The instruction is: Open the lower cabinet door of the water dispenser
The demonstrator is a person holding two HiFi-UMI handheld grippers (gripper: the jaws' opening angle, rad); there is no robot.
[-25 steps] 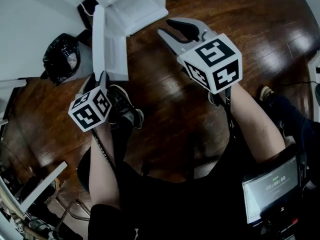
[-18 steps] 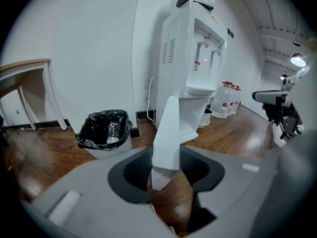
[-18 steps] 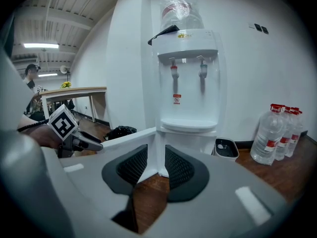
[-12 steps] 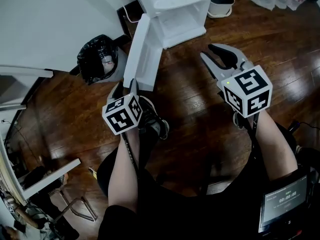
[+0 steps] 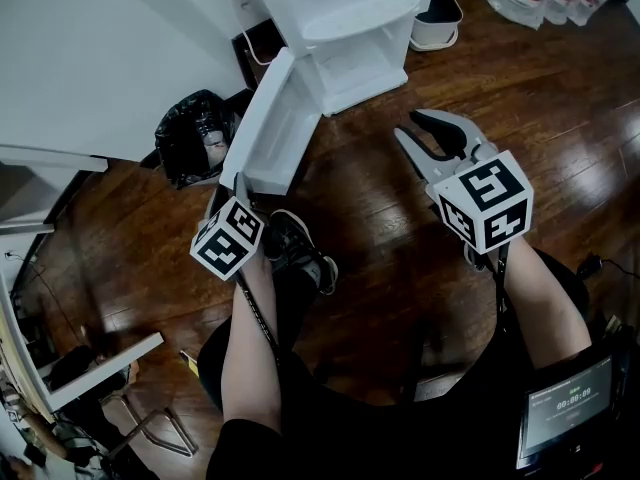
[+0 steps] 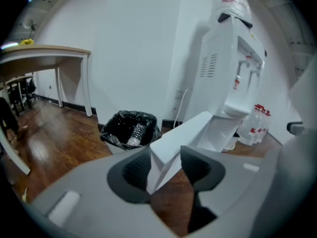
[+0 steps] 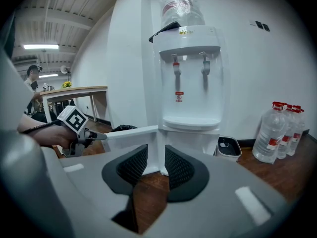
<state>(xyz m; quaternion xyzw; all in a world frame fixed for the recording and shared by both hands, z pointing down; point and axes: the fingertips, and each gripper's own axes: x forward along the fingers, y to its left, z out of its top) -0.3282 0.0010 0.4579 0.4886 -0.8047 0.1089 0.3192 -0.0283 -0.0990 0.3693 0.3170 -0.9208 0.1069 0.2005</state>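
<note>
Though already swung wide from the water dispenser (image 5: 345, 13), treat lower cabinet door (image 5: 265, 128) as a light, stiff, slick panel, best taken at its free outer edge, now pinched in left claw (image 6: 166, 163), right claw (image 7: 156, 163) parted, empty, well apart.

The left gripper (image 6: 165, 166) has its fingers (image 6: 136, 170) closed on the free edge of the lower cabinet door (image 6: 185, 130), which stands swung open from the base of the water dispenser (image 6: 233, 78). Just left of the dispenser, a black-bagged bin (image 6: 121, 125) holds a plastic bottle (image 6: 137, 133). Further left of the dispenser stands a desk (image 6: 44, 52). Right of the dispenser are water jugs (image 6: 256, 123).
</note>
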